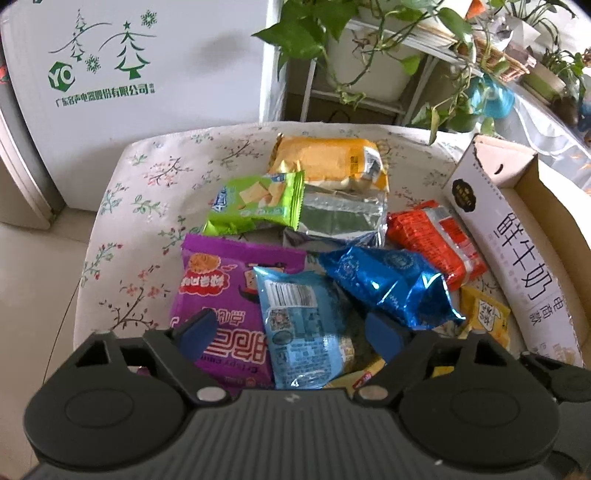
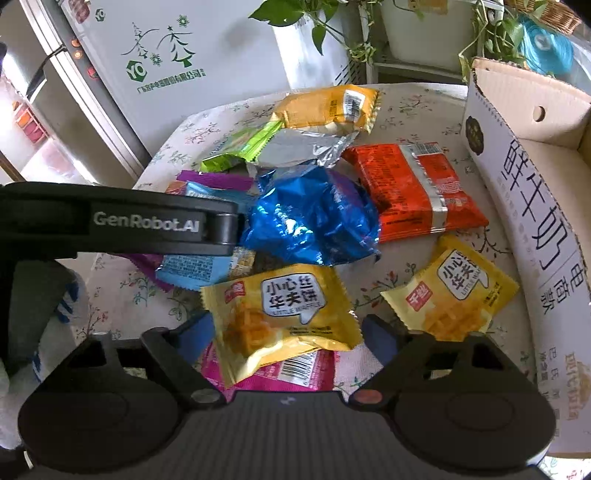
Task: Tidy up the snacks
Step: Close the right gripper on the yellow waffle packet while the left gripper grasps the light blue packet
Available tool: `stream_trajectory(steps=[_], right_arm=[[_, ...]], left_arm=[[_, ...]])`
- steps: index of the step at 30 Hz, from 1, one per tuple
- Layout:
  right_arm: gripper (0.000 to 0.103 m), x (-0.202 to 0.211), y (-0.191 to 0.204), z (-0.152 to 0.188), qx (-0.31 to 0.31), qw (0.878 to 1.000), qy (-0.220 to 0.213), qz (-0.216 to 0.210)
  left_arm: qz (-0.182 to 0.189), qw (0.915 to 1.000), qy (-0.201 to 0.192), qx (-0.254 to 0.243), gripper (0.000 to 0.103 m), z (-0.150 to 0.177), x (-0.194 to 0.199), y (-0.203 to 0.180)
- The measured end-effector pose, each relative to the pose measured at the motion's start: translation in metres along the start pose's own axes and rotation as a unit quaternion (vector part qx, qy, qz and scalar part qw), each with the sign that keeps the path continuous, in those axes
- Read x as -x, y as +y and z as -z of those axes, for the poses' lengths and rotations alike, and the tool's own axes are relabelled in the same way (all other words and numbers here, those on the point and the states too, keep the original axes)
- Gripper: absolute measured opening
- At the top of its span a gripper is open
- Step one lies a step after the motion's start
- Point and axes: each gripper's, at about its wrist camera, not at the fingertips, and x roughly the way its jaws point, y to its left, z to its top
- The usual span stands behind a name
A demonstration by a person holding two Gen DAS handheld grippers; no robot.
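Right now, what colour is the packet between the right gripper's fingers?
Yellow, with a dark label panel: the waffle packet lies between the right gripper fingers. Best seen in the right wrist view.

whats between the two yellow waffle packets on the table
Only bare floral tablecloth, seen in the right wrist view. The nearer yellow waffle packet sits between the right gripper fingers; the other waffle packet lies beside the cardboard box.

Snack packets (image 2: 314,210) lie heaped on the bench (image 2: 399,107), one waffle packet (image 2: 280,317) between the right tool's (image 2: 288,332) fingers atop another packet (image 2: 295,373), a second waffle packet (image 2: 450,295) just right of it. A carton (image 2: 517,177) stands farther right; the left tool (image 1: 291,332) straddles a packet (image 1: 306,325) left of the heap, plants (image 1: 332,33) beyond.
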Motion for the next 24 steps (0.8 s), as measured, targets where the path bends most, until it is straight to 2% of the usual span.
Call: stream_trajectory(steps=[1, 5, 7, 9, 14, 17, 20, 24], right_arm=[[0.081, 0.001, 0.001, 0.000, 0.004, 1.000, -0.002, -0.004], [0.076, 0.003, -0.001, 0.002, 0.001, 1.000, -0.003, -0.020], [0.069, 0.005, 0.000, 0.003, 0.007, 1.000, -0.007, -0.023], [0.066, 0.007, 0.000, 0.004, 0.010, 1.000, -0.008, -0.026], [0.061, 0.012, 0.000, 0.006, 0.016, 0.999, -0.006, -0.042], [0.061, 0.013, 0.004, 0.007, 0.029, 0.999, -0.003, -0.044], [0.067, 0.011, 0.003, 0.006, 0.022, 0.998, 0.001, -0.050], [0.086, 0.008, 0.007, 0.006, 0.026, 0.999, -0.002, -0.046]], left_arm=[[-0.001, 1.0000, -0.003, -0.002, 0.075, 0.000, 0.001, 0.000], [-0.010, 0.9998, -0.015, -0.010, 0.056, 0.002, 0.005, 0.003], [-0.013, 0.9998, -0.016, -0.008, 0.046, 0.004, 0.007, 0.008], [-0.008, 0.9998, -0.017, 0.000, 0.043, 0.005, 0.011, 0.015], [0.002, 0.9998, -0.016, 0.015, 0.042, 0.011, 0.016, 0.028], [0.020, 0.9996, -0.014, 0.012, 0.042, 0.012, 0.017, 0.026], [0.028, 0.9994, -0.019, -0.003, 0.055, 0.011, 0.014, 0.016], [0.015, 0.9992, -0.024, -0.027, 0.061, 0.008, 0.008, -0.001]])
